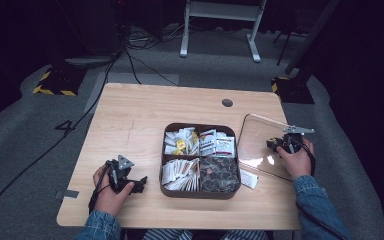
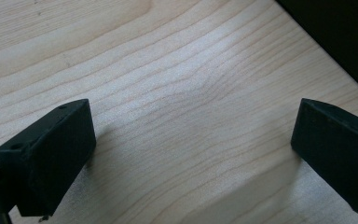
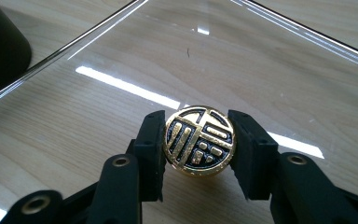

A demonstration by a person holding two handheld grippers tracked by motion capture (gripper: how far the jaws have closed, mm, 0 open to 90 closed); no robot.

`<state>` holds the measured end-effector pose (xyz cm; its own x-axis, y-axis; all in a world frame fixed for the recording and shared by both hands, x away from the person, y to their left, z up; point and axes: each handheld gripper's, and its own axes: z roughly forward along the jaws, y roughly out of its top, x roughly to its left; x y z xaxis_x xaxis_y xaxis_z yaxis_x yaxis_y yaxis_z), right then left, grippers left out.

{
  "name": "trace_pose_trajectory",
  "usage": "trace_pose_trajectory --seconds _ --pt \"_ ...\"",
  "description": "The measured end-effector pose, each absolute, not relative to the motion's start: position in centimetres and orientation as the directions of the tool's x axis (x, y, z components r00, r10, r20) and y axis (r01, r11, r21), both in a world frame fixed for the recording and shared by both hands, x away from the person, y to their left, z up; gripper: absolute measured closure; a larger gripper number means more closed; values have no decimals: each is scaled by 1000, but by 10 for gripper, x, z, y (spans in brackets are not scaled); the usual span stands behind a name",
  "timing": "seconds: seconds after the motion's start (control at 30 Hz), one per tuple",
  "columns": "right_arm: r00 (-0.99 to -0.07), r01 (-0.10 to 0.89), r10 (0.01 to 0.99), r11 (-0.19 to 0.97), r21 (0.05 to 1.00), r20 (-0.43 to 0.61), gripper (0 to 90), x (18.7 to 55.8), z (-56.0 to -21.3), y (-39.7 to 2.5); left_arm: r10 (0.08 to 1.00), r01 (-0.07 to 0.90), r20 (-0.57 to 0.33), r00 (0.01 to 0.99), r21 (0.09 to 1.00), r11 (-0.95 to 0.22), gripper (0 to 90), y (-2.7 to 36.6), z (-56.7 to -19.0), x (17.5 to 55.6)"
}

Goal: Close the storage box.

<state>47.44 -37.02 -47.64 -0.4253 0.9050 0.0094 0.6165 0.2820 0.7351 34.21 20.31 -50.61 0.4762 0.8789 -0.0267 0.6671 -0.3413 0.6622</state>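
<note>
At the table's left, the left gripper (image 1: 139,184) rests on the bare wooden table (image 1: 130,115) with jaws spread wide, idle and out of the way. In the middle sits a dark four-compartment tray (image 1: 200,193) of sachets and snacks. To its right, the right gripper (image 3: 199,156) pinches the gold knob (image 3: 199,141) of the clear lid (image 1: 255,140), which lies beside the tray, likely to lift it.

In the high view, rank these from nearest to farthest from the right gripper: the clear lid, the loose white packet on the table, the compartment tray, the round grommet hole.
1. Clear lid: directly under the right gripper, which clasps its gold knob.
2. Loose white packet: toward the person, beside the tray.
3. Compartment tray: table centre.
4. Round grommet hole: far edge.

Items 2 to 4 are close calls.
</note>
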Motion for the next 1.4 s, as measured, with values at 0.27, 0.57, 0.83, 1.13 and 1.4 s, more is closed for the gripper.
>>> trace_pose_trajectory --seconds 0.27,0.57,0.83,1.13,1.4 --pt "-423 595 906 271 757 9 592 472 -458 -374 879 667 -26 476 662 -342 1 203 -506 342" --pt "-416 570 909 260 779 1 592 466 -436 -380 879 667 -26 476 662 -342 1 203 -506 342" --pt "-427 542 904 241 805 17 592 457 -416 -379 879 667 -26 476 662 -342 1 203 -506 342" --pt "-465 517 885 259 816 13 592 444 -391 -365 879 667 -26 476 662 -342 1 203 -506 342" --pt "-507 498 862 277 822 17 592 434 -378 -346 879 667 -26 477 662 -342 1 203 -506 342"
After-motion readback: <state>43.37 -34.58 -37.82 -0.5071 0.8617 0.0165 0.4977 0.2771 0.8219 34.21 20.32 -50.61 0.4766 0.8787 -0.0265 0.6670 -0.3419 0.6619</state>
